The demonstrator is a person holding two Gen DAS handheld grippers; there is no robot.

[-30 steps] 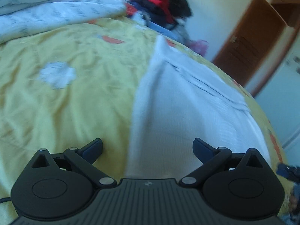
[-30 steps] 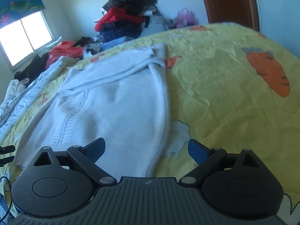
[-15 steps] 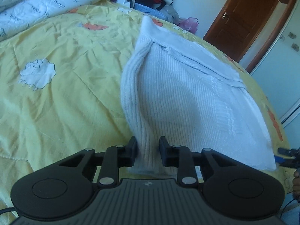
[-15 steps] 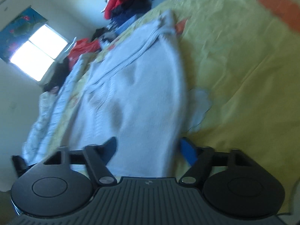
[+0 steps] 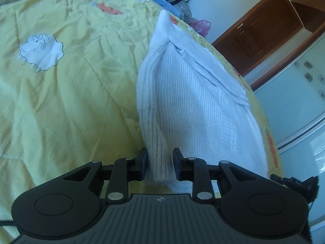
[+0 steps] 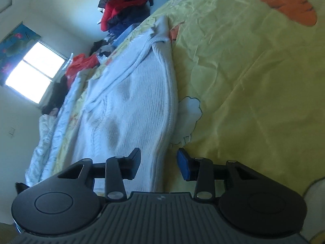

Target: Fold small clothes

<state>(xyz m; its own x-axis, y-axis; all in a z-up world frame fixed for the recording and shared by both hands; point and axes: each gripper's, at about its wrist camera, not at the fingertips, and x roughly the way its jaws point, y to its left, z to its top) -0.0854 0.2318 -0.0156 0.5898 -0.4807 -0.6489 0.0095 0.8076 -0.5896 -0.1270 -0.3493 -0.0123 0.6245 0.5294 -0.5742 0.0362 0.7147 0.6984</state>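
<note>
The left gripper [image 5: 159, 163] is pinching the white knit sweater's [image 5: 195, 109] raised hem while the right gripper [image 6: 159, 163] is straddling its other corner, unclenched, above the yellow carrot-print quilt [image 6: 254, 77].

daylit via window [image 6: 34, 71]; soft blur, fisheye-warped edges

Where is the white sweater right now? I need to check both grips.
The white sweater lies on the yellow bedspread, its near hem pinched in the left tool. In the right wrist view its edge sits between the right tool fingers, not yet clamped.
</note>
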